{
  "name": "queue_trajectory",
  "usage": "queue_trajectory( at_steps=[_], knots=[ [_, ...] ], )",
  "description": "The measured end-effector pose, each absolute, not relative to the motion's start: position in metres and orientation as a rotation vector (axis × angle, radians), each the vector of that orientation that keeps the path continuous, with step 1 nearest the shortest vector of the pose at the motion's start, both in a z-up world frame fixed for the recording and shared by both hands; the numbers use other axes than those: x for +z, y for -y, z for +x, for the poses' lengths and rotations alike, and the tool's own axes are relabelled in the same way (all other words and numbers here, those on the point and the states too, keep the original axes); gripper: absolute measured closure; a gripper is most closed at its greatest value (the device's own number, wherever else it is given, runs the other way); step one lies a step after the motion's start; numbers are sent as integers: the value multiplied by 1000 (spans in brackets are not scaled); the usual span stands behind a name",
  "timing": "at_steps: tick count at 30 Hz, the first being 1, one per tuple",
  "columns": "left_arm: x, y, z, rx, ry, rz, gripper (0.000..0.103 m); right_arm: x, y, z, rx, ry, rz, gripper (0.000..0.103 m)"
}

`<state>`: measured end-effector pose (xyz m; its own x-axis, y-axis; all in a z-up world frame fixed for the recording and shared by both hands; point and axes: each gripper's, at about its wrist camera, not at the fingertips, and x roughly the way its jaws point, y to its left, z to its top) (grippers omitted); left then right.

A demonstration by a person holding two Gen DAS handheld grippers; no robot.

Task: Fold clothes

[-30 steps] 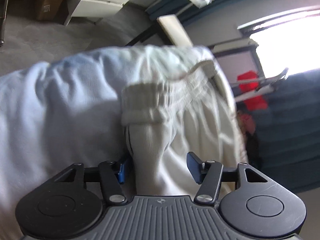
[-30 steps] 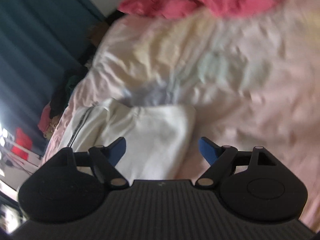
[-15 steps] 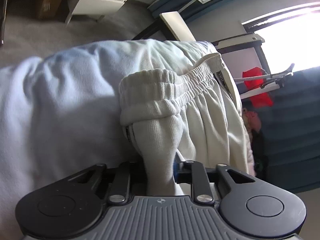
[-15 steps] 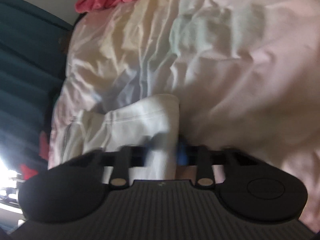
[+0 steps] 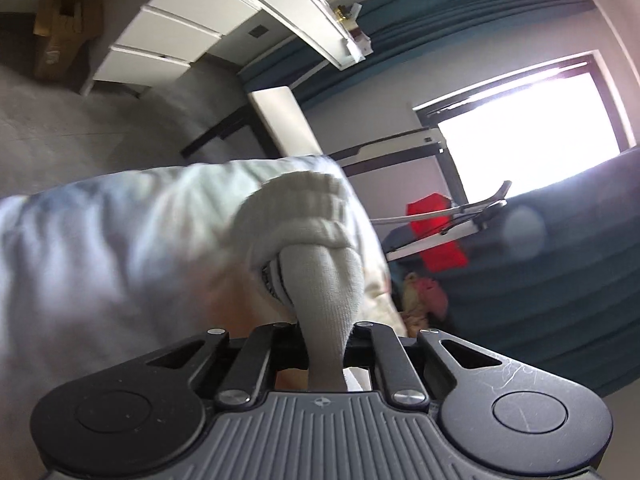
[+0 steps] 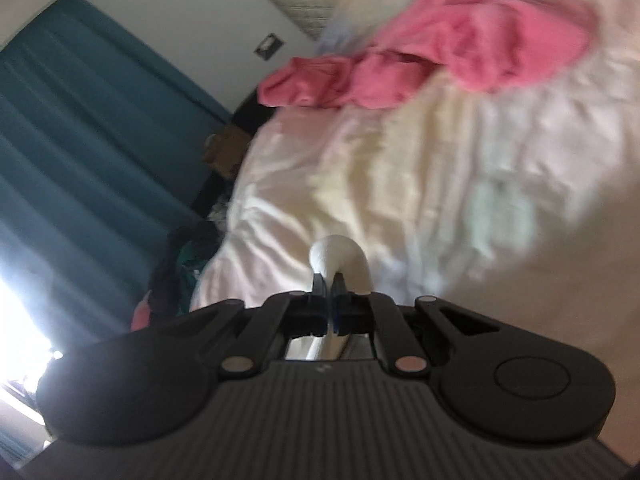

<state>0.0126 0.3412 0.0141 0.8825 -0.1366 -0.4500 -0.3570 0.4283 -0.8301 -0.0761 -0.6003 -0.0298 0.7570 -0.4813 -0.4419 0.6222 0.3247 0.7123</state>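
Both jaws were pinched tight on the white garment (image 5: 320, 280): left gripper (image 5: 326, 334) bunching its ribbed cuff, right gripper (image 6: 329, 312) nipping a thin fold above the bed (image 6: 440, 184). That slim bite looked likeliest to slip when pulled

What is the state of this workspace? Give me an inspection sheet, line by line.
Surface: wrinkled pale pastel bedsheet, blurred.
Job's things: white knit garment with elastic waistband, bunched.
Clutter: crumpled pink garment on the sheet, far side.
Grippers: left tongs shut on the white garment; right tongs shut on a white fabric fold.
Cables: nothing seen.
Surroundings: teal curtains, bright window, white drawer unit, cardboard box.
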Motion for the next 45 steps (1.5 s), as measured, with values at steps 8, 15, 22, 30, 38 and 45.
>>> queue_trajectory(
  at_steps=[8,15,22,30,38,45],
  knots=[
    [44,-310,167,253,-481,-1032,93,27,590,100,-757,-210,707,98],
    [-4,-271,302,399,-545,-877,92,-25,580,241,-827,-289,510,98],
    [-52,-248,387,448,-643,-722,89,-86,583,315,-865,-392,422,96],
    [-43,-247,373,375,-645,-754,61,-75,594,294,-796,-430,562,65],
    [-13,-254,258,238,-559,-747,35,-54,575,181,-616,-314,828,47],
    [-25,-260,172,261,-551,-860,27,-100,533,76,-405,-291,1210,19]
  ],
)
